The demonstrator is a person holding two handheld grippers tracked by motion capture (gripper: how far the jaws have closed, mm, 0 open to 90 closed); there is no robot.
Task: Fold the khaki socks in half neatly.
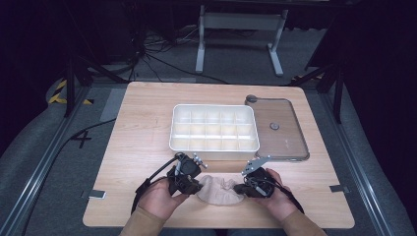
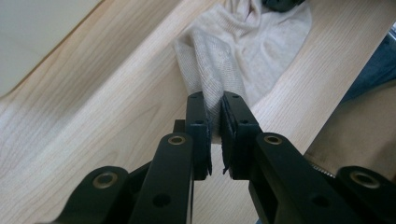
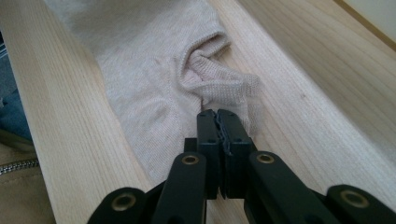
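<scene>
Cloth: a beige knit cloth (image 1: 218,191) is lying crumpled on the table (image 1: 147,132), at 6 o'clock of the table near its front edge, between the two grippers.
Left gripper: the left gripper (image 1: 188,186) is sitting at 9 o'clock of the cloth; in the left gripper view (image 2: 213,120) its jaws are standing almost closed, pinching a fold of the cloth's edge between the pads.
Right gripper: the right gripper (image 1: 242,189) is sitting at 3 o'clock of the cloth; in the right gripper view (image 3: 217,122) its jaws are pressing fully together at the cloth's ribbed edge, and whether a bit of fabric is caught between them I cannot tell.
Tray: a white tray (image 1: 175,132) with compartments is standing at 12 o'clock of the cloth, well apart from it.
Lid: a clear lid (image 1: 290,135) is lying flat at 3 o'clock of the tray, just beside it.
</scene>
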